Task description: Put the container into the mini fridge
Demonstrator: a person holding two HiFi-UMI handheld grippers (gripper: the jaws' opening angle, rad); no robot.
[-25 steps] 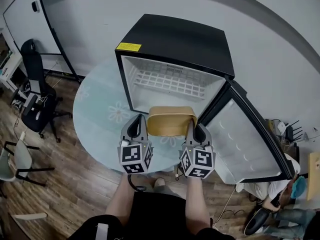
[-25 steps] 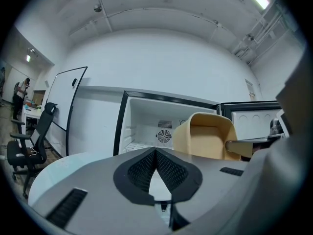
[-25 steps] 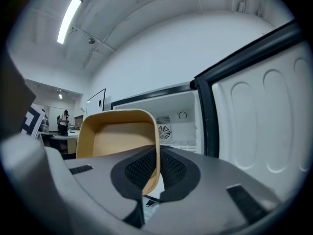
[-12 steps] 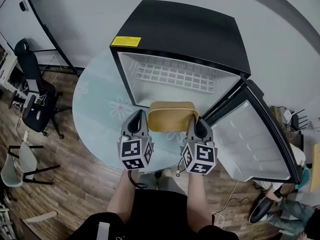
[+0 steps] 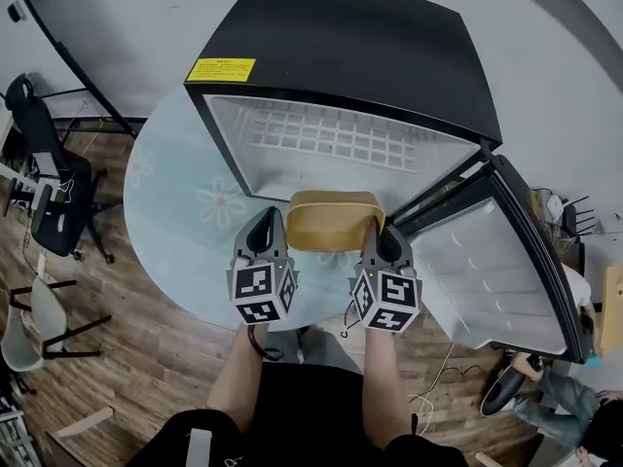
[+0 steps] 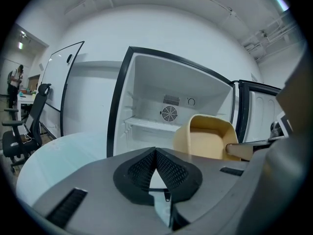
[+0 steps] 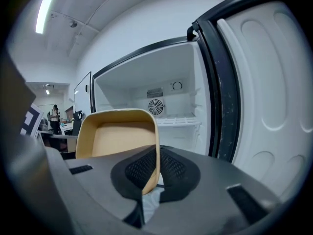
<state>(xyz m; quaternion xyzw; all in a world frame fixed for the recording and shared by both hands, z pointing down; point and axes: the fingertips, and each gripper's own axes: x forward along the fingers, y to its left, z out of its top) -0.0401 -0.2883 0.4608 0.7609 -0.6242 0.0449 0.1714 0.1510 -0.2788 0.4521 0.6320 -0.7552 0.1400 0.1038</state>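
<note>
One mini fridge [image 5: 341, 56] stood on one round glass table [image 5: 180, 212], with its single door [image 5: 487, 261] swung fully open to the fridge's right. The white interior showed one wire shelf [image 5: 331, 139] and one round fan grille [image 6: 169, 113] on the back wall. One yellow label [image 5: 221, 69] sat on the fridge's top front-left corner.

One tan container [image 5: 331, 220], open-topped and empty, was held in the air just in front of the fridge opening, level with its lower edge and outside the cabinet.

Two hand-held grippers were in view, one at each side of the container. The right gripper [image 7: 155, 163] was clamped on the container's right wall, and the thin rim passed between its two black pads. The left gripper [image 6: 155, 152] had its jaws closed together with nothing between them, and it sat just beside the container's left side; contact there could not be confirmed.

One black office chair [image 5: 49, 183] stood well to the left of the fridge, on the wooden floor [image 5: 146, 358]
</note>
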